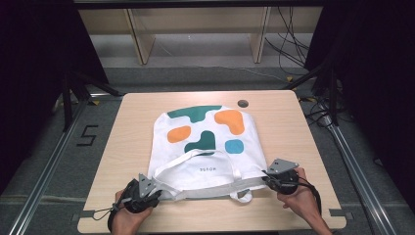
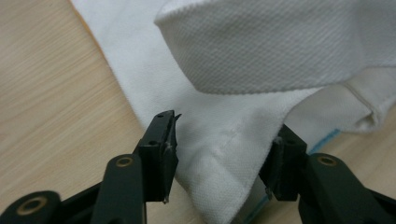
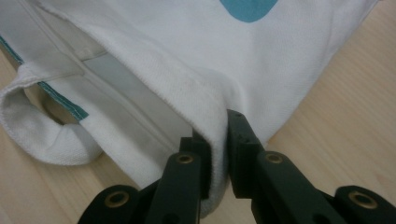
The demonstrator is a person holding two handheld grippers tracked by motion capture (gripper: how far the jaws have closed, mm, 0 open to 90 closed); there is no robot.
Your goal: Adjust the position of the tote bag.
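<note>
Two hand-held grippers at the near corners of a white tote bag (image 1: 203, 147) lying flat on the table (image 1: 122, 147).

Nearest the person, the right gripper (image 3: 218, 140) has its jaws pinched tight on the bag's corner hem, cloth bunched between them. The left gripper (image 2: 219, 154) stands about half open, the bag's other corner lying between its jaws with neither pad pressing it. Just beyond the left jaws a white handle (image 2: 280, 46) loops over the cloth. Farther from both grippers, the bag's teal, orange and blue patches spread toward the table's far edge.
</note>
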